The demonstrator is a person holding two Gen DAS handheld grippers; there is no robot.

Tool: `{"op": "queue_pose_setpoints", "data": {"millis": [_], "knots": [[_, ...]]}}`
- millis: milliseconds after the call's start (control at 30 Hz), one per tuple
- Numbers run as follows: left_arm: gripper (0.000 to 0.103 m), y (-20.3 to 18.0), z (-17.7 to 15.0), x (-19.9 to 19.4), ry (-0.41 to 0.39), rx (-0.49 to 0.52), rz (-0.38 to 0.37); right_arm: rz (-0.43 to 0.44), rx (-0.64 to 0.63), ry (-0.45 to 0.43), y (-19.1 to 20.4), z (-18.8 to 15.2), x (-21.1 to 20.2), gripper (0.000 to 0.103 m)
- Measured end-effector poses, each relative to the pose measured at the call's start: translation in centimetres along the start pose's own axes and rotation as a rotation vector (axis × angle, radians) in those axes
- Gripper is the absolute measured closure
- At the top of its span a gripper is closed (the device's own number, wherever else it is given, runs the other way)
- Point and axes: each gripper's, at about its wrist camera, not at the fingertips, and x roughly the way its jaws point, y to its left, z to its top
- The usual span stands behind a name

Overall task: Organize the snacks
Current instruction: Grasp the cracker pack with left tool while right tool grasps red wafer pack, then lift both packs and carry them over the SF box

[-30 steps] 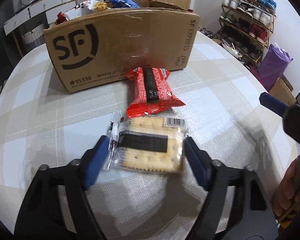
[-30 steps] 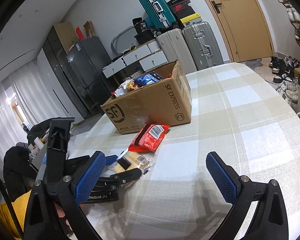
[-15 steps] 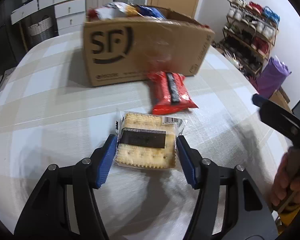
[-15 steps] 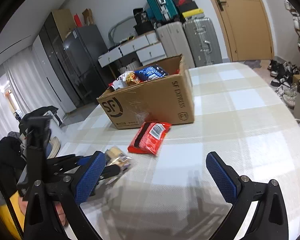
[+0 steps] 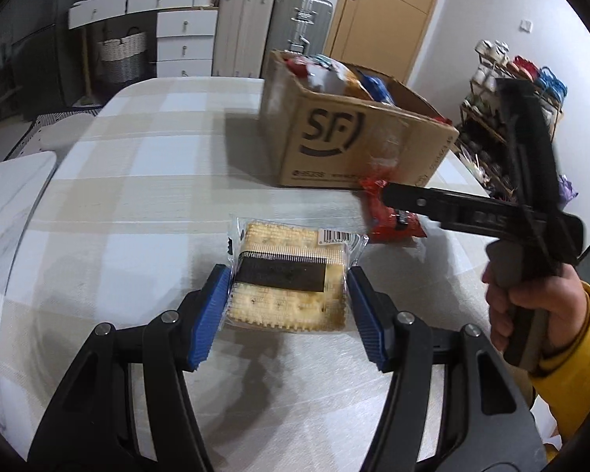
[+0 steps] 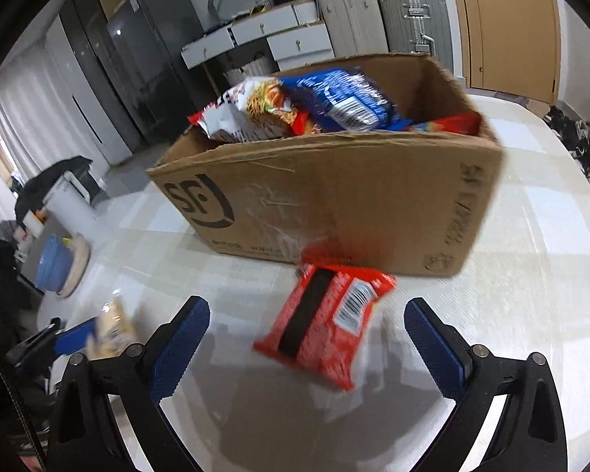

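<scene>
Clamping the cracker pack (image 5: 287,281) by its side edges, the left gripper (image 5: 289,312) risks cracking biscuits if squeezed harder. The right gripper (image 6: 306,348) gapes wide and empty, the red packet (image 6: 326,328) between its jaws; closing askew could skid it toward the box (image 6: 334,200).

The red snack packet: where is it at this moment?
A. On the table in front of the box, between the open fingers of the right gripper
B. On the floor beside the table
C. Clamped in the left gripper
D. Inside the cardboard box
A: the red snack packet lies on the table just before the cardboard box, and the right gripper has its fingers spread wide on either side, not touching it.
</scene>
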Motion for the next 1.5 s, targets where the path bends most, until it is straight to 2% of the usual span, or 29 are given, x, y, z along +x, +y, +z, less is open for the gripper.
{"op": "queue_pose_setpoints", "data": {"millis": [67, 200, 267, 333, 533, 733, 1100, 1233, 1500], "knots": [[0.045, 0.8, -0.3, -0.6, -0.008, -0.015, 0.003, -0.034, -0.022, 0.023, 0.7, 0.5, 1.0, 0.019], [0.045, 1.8, -0.9, -1.3, -0.018, -0.039, 0.006, -0.101, -0.080, 0.078, 2.0, 0.6, 2.8, 0.029], [0.045, 2.0, -1.1, -1.8, -0.021, -0.046, 0.006, -0.142, -0.116, 0.080, 2.5, 0.4, 3.1, 0.048], [0.045, 2.2, -1.2, -2.3, -0.027, -0.049, 0.007, -0.139, -0.143, 0.082, 2.9, 0.5, 3.0, 0.059], [0.045, 2.1, -1.4, -3.1, -0.036, -0.055, 0.002, -0.087, -0.132, 0.096, 2.7, 0.3, 2.5, 0.060], [0.045, 1.9, -1.7, -4.0, -0.043, -0.059, 0.010, -0.032, -0.106, 0.072, 2.8, 0.1, 1.0, 0.060], [0.045, 0.1, -1.7, -6.3, -0.077, -0.039, 0.027, 0.100, -0.043, -0.052, 2.8, -1.8, -7.7, 0.060], [0.045, -1.0, -1.3, -7.4, -0.095, -0.025, 0.092, 0.149, -0.040, -0.082, 2.7, -2.8, -10.9, 0.060], [0.045, -3.6, -0.7, -9.9, -0.137, -0.007, 0.065, 0.239, -0.006, -0.161, 2.6, -6.2, -16.3, 0.060]]}}
